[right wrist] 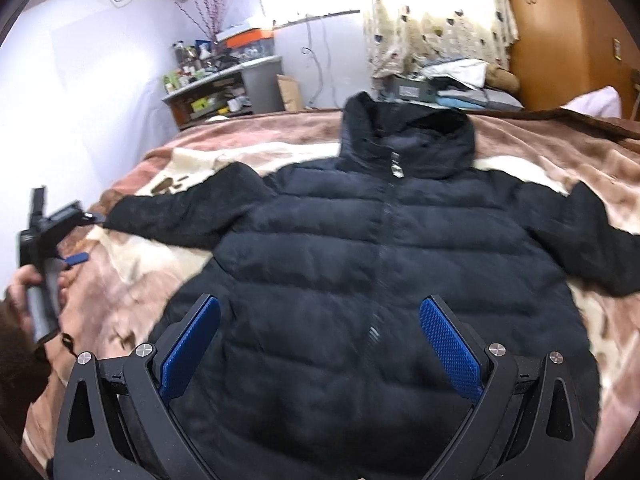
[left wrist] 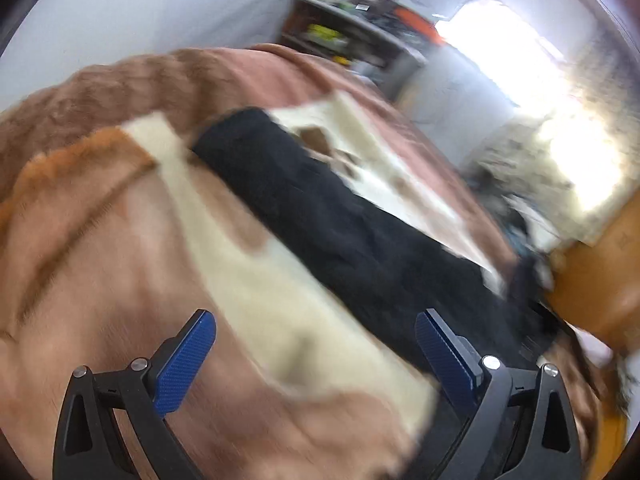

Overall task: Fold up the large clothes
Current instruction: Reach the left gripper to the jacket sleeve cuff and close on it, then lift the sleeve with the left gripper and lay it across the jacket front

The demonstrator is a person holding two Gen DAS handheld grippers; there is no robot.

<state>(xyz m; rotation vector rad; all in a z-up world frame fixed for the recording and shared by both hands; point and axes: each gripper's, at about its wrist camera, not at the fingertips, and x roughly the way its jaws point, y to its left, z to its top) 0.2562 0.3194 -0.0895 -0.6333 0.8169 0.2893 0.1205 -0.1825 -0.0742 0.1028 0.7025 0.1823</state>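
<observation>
While the black hooded puffer jacket (right wrist: pixel 360 248) lies flat on the bed, front up and zipped, both sleeves stretch out sideways over the brown-and-cream blanket (right wrist: pixel 132 248) that covers the mattress. Hood (right wrist: pixel 404 136) points toward the far edge of the bed; hem sits nearest the right tongs (right wrist: pixel 320 344). Right tongs hang over the lower front of the jacket, blue pads (right wrist: pixel 450 344) spread wide apart, nothing between them. Left tongs (right wrist: pixel 76 240) show at the left side of the bed in the right wrist view, gripped by the person's hand (right wrist: pixel 24 284), just beside the cuff of the jacket's left-hand sleeve (right wrist: pixel 168 208); cannot tell whether they touch it. From the left wrist view, left tongs (left wrist: pixel 316 344) are spread wide too, holding nothing, hovering above blanket (left wrist: pixel 120 260) with the sleeve (left wrist: pixel 320 216) running diagonally ahead of them. That view is badly motion-blurred. Beyond the far edge of the bed: a cluttered shelf unit (right wrist: pixel 216 88), a bright window with patterned curtain (right wrist: pixel 436 28), a wooden wardrobe (right wrist: pixel 560 20) at the far right corner.
</observation>
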